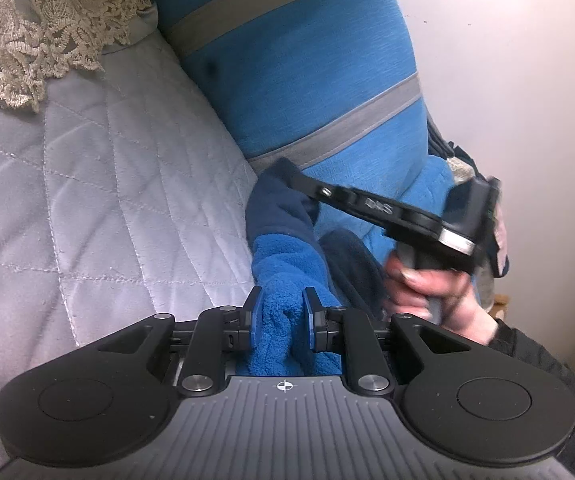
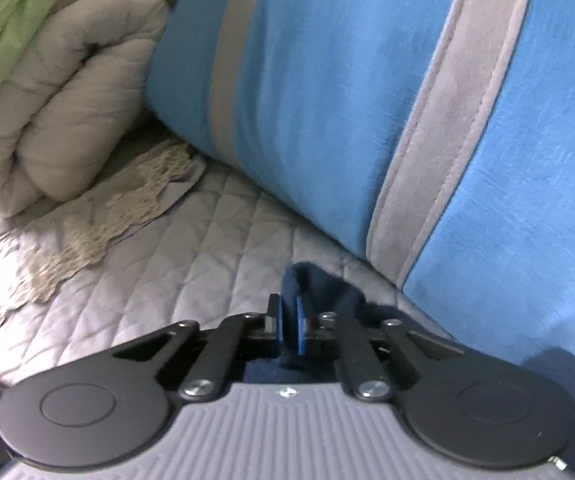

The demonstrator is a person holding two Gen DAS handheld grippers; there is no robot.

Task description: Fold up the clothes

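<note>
Fleece garment (image 1: 287, 264) soft, light, limp | left gripper (image 1: 281, 304) clamped on bright-blue pile | right gripper (image 2: 287, 320) pinched on navy cuff | hems judged best holds

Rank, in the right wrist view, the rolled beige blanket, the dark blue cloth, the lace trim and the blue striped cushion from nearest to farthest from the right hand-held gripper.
1. Dark blue cloth: pinched in the right hand-held gripper.
2. Blue striped cushion: just beyond, up and right.
3. Lace trim: left, flat on the quilt.
4. Rolled beige blanket: far left, behind the lace.

Left claw (image 1: 281, 316) clamped – right claw (image 2: 286, 322) clamped.
</note>
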